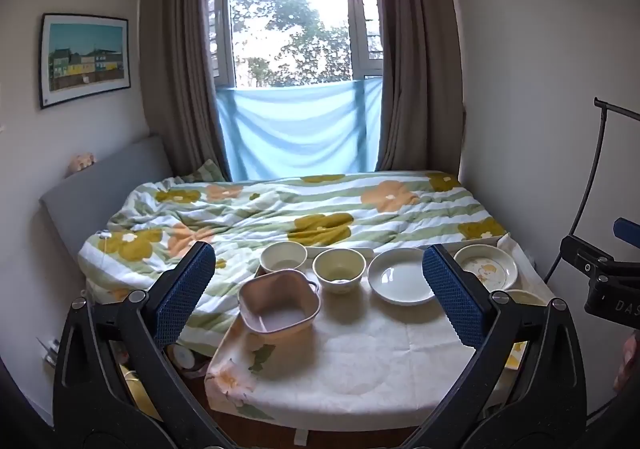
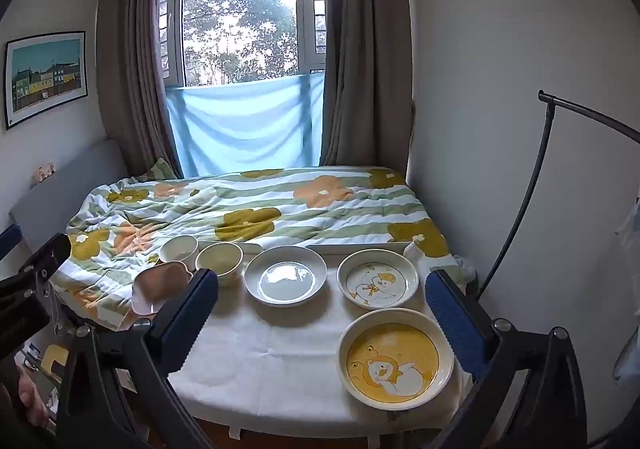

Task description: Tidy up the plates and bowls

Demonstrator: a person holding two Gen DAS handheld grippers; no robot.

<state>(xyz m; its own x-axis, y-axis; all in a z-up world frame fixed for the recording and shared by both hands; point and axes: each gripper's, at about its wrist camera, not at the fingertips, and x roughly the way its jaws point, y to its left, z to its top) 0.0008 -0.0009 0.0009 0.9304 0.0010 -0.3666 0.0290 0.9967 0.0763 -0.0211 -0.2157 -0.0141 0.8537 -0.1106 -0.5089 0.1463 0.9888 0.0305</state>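
Observation:
On the small cloth-covered table [image 1: 360, 361] stand a pink square bowl [image 1: 279, 305], a white bowl [image 1: 283, 256], a cream bowl [image 1: 339, 269], a plain white plate [image 1: 400, 281] and a duck-pattern plate [image 1: 486, 265]. The right wrist view shows the pink bowl [image 2: 160, 287], both round bowls [image 2: 179, 247] [image 2: 219, 260], the white plate [image 2: 285, 275], the duck plate [image 2: 378, 279] and a yellow bear plate [image 2: 396, 359] at the front right. My left gripper [image 1: 320, 289] is open and empty above the table. My right gripper [image 2: 320, 313] is open and empty.
A bed with a flowered quilt [image 1: 300, 209] lies right behind the table. A black curved stand [image 2: 532, 185] rises at the right by the wall. The table's front edge [image 2: 304, 425] is near me. The window and curtains are at the back.

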